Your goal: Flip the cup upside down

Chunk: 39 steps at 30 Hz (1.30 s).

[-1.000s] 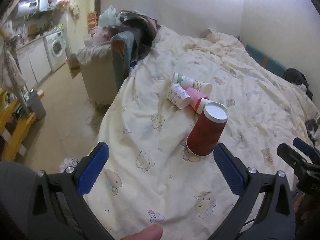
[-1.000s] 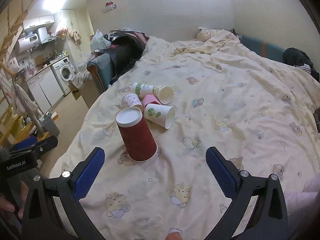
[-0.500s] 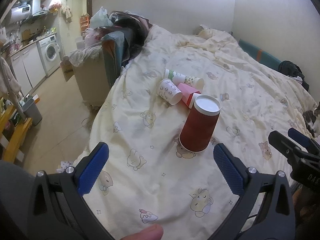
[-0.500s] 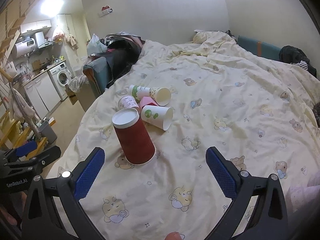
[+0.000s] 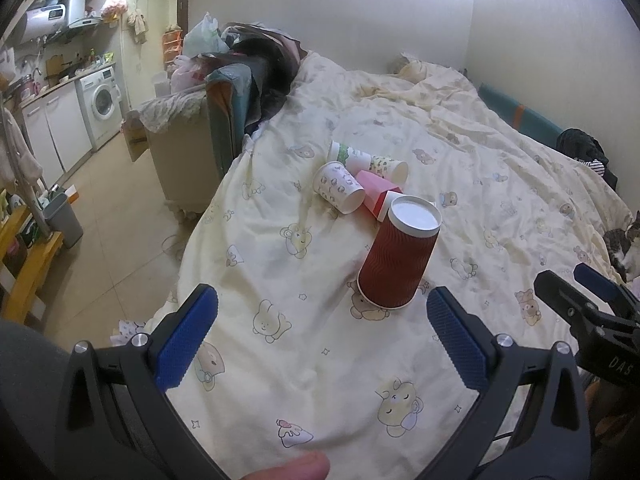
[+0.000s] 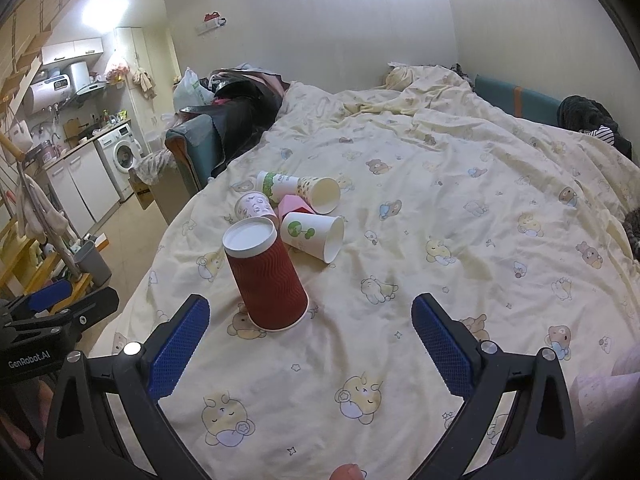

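Your red ribbed cup (image 5: pixel 398 258) stands mouth-down on the bed (image 5: pixel 500 168), white base up, leaning a little on the soft quilt. By the look of it the flip is done: the rim sits on the bedding and nothing holds the cup.

Over the last second the cup has not shifted against the cups behind it; only your two cameras have drifted back and settled, so it sits slightly farther from the pads than it did. That reads as a withdrawal after release, and the cup staying put through it suggests it is stable enough, though the lean on a yielding quilt means a bump nearby could tip it.

Just behind it lies a huddle of paper cups on their sides: a white patterned cup (image 5: pixel 338 192), a pink cup (image 5: pixel 374 190), a tree-print cup (image 6: pixel 314 236) and a green-banded cup (image 6: pixel 280 186) nested with another.

Your left claw (image 5: pixel 322 346) is spread wide and empty, the cup just ahead of its right pad but not between the pads. Your right claw (image 6: pixel 310 346) is likewise wide apart and holds nothing, with the cup just beyond its left pad. Neither touches it.
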{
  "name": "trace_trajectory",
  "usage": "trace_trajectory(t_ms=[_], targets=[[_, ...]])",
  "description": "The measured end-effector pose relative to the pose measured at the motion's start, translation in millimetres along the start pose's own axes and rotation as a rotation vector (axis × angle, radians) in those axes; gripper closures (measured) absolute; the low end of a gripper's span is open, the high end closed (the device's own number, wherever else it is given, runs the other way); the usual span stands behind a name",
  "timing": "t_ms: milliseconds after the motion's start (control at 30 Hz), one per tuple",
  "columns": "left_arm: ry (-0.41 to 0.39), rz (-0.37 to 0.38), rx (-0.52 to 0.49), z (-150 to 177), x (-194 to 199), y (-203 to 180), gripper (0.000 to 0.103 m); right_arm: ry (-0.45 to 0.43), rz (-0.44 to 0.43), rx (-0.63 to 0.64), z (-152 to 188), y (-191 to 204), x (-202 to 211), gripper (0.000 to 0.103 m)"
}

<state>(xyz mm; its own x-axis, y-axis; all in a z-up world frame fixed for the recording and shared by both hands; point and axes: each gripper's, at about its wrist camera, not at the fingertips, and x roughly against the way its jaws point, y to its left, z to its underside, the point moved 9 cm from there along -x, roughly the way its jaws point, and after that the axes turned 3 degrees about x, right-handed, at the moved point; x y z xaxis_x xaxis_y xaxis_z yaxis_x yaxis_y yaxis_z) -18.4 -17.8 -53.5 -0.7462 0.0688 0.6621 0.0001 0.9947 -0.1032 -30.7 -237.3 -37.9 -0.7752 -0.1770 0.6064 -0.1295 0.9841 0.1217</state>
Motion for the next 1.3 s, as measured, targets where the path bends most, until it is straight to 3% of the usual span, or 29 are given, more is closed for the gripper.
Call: trace_trajectory(t_ms=[1300], targets=[[0.015,0.005,0.018,4.5,0.5,-4.5,0.000,0.005,0.005,-0.001,0.3,-2.5,-1.7,0.000]])
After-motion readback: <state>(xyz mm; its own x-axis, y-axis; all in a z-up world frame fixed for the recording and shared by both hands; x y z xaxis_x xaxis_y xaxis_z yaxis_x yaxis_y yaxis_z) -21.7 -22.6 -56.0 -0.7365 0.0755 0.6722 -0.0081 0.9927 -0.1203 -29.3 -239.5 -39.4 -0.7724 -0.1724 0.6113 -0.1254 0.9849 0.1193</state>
